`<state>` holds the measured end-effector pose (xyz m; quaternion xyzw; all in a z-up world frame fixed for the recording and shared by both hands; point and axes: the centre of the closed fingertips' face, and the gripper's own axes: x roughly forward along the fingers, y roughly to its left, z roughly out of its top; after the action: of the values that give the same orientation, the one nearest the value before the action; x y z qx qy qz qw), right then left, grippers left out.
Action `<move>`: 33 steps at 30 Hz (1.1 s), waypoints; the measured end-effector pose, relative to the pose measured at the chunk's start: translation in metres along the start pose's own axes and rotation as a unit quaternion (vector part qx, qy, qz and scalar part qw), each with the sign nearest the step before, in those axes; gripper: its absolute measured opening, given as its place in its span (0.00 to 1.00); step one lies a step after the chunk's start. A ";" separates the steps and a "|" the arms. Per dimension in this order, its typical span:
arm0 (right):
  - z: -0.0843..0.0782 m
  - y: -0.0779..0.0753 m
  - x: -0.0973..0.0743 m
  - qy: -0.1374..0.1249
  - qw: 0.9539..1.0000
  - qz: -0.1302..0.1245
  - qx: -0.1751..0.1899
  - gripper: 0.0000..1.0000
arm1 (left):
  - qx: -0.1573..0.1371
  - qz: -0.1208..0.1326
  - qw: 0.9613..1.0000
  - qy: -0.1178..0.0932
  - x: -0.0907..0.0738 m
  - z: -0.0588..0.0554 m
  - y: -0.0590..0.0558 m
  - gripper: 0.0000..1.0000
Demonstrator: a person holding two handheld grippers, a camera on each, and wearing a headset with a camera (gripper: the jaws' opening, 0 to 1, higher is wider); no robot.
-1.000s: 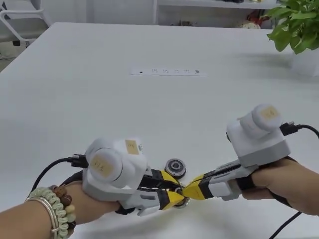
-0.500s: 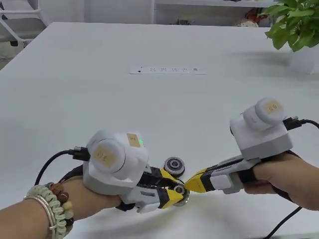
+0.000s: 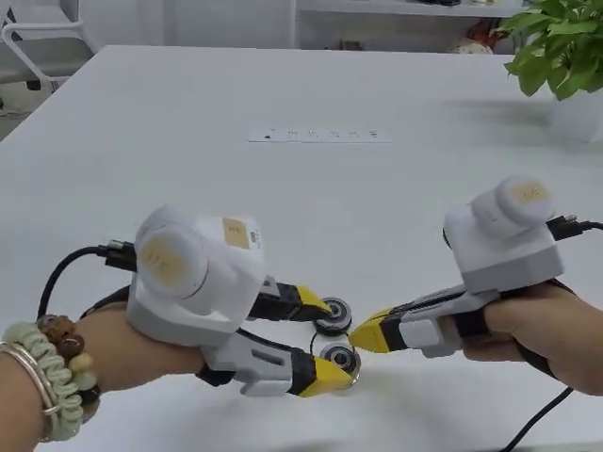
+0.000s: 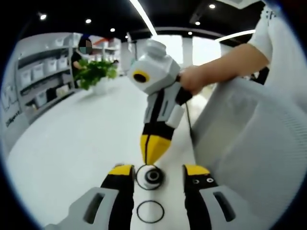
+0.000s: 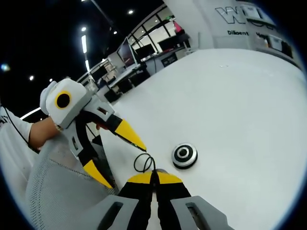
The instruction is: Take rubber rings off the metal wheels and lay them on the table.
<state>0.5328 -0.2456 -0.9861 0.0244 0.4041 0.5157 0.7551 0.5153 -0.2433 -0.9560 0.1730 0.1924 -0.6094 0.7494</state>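
Note:
My left gripper (image 3: 328, 339) (image 4: 158, 171) is open, and its yellow-tipped jaws stand on either side of a small metal wheel (image 4: 150, 176) (image 3: 339, 360) on the white table (image 3: 283, 207). A thin black rubber ring (image 4: 150, 211) (image 5: 144, 163) lies flat on the table between the jaws, just behind that wheel. My right gripper (image 3: 363, 334) (image 5: 154, 176) is shut, and its tip points at the wheel from the opposite side. A second wheel (image 3: 333, 315) (image 5: 184, 155) with a black rim lies just beyond the first.
A white power strip (image 3: 318, 136) lies at the middle of the table. A potted plant (image 3: 556, 47) stands at the far right corner. Cables trail from both grippers toward the near table edge.
The left gripper's jaws, which were closed around the near wheel, have spread apart. The right gripper stays shut at the wheel. The head camera has shifted slightly.

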 end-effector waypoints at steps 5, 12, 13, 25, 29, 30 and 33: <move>0.005 0.005 -0.001 -0.010 1.000 0.003 -0.002 0.00 | -0.005 0.028 1.000 -0.003 -0.014 0.002 0.011 0.43; 0.017 0.010 -0.004 -0.037 0.999 0.008 0.000 0.00 | -0.025 0.051 0.998 -0.009 -0.029 0.001 0.016 0.48; 0.019 0.010 -0.004 -0.040 0.999 0.009 0.001 0.00 | -0.026 0.052 0.998 -0.009 -0.031 0.001 0.015 0.49; 0.026 0.016 -0.005 -0.056 0.998 0.022 0.004 0.00 | -0.047 0.079 0.995 -0.046 -0.061 0.002 0.009 0.68; 0.028 0.018 -0.004 -0.061 0.998 0.028 0.007 0.00 | -0.057 0.087 0.994 -0.042 -0.064 -0.006 0.012 0.78; 0.028 0.019 -0.003 -0.061 0.998 0.030 0.007 0.00 | -0.059 0.087 0.994 -0.037 -0.063 -0.008 0.012 0.80; 0.028 0.019 -0.002 -0.060 0.998 0.027 0.002 0.00 | -0.057 0.087 0.994 -0.026 -0.063 -0.013 0.011 0.85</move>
<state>0.5360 -0.2272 -0.9573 0.0676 0.3585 0.5328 0.7636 0.5139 -0.1815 -0.9354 0.1300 0.1915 -0.5340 0.8132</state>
